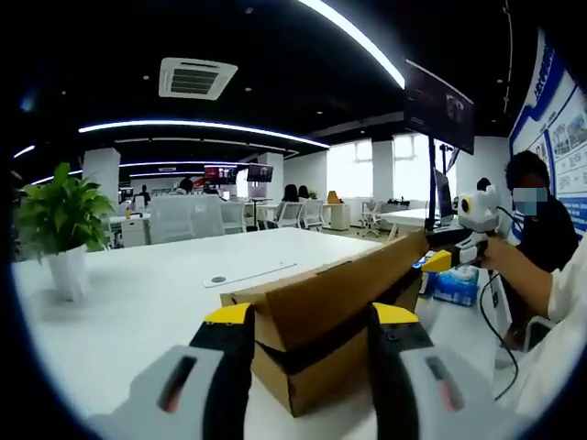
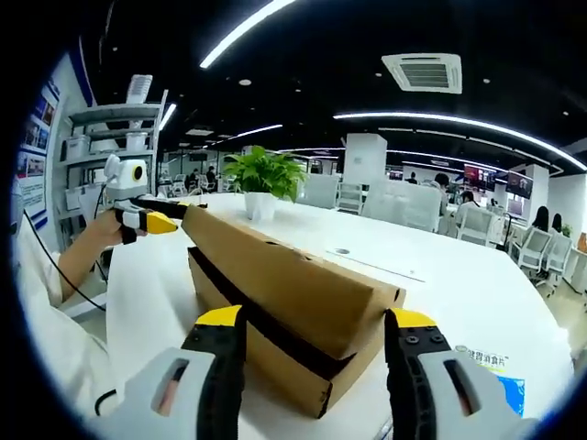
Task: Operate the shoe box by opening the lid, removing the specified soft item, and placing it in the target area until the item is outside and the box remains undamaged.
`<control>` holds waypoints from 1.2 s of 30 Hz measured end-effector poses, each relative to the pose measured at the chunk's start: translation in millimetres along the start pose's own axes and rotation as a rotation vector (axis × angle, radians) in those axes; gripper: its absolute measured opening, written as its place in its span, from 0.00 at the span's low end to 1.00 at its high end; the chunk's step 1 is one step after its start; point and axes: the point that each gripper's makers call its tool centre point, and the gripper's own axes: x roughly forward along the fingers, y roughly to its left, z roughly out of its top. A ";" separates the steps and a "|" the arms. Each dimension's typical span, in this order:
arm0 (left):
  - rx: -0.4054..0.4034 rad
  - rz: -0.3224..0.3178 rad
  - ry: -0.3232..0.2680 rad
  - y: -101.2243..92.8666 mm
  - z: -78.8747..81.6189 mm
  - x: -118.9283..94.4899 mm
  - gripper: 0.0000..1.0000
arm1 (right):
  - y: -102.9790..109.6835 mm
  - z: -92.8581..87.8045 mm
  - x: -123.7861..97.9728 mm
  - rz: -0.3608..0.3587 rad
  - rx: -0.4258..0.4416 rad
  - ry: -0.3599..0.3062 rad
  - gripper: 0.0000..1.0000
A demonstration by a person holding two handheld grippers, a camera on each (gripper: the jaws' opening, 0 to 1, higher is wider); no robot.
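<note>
Your shoe box [image 1: 321,321] sits on the white table [image 1: 147,293], its brown cardboard lid [image 1: 339,284] raised off the base so a dark gap runs along the side. In the left gripper view your left gripper [image 1: 310,367] has its jaws spread wide, one to each side of the near corner of the box, gripping nothing. In the right gripper view your right gripper [image 2: 312,367] is likewise spread, straddling the opposite end of the box [image 2: 275,312], where the lid [image 2: 284,275] slopes up and away.

At the far end of the lid in each view the other gripper's yellow tips meet the cardboard edge; whether they pinch it is too small to tell.

The table has bare white surface around the box on the side toward the potted plant [image 2: 261,183], which stands well apart near the far edge. A printed package [image 2: 491,376] lies by the table edge beside the right gripper.

The inside of the box is hidden by the lid, so the soft item cannot be made out.
</note>
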 end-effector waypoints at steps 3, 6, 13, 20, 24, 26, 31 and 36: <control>-0.010 -0.001 0.004 0.6 -4.3 -0.6 0.50 | 0.9 -4.0 -0.4 -0.002 0.029 -0.002 0.58; -0.025 -0.003 0.003 1.3 -12.0 -0.6 0.49 | 3.1 -10.6 1.3 -0.025 0.014 0.016 0.60; -0.019 0.007 0.005 2.1 -20.7 -2.1 0.50 | 9.6 -16.1 1.8 -0.012 0.005 0.021 0.64; -0.011 0.008 0.032 3.2 -33.6 -2.3 0.47 | 5.9 -23.3 1.3 -0.003 0.123 -0.005 0.57; -0.027 0.009 0.040 3.3 -38.2 -1.4 0.48 | 9.7 -30.4 3.6 -0.017 0.083 0.020 0.57; -0.027 0.011 0.045 2.9 -41.5 -0.5 0.49 | 10.3 -32.9 4.0 -0.022 0.071 0.026 0.57; -0.043 0.011 0.031 2.8 -44.0 -0.1 0.50 | 15.0 -34.5 2.3 -0.029 0.049 0.023 0.57; -0.060 0.009 0.008 3.5 -45.4 -0.1 0.49 | 7.3 -36.4 4.8 -0.031 0.040 0.011 0.57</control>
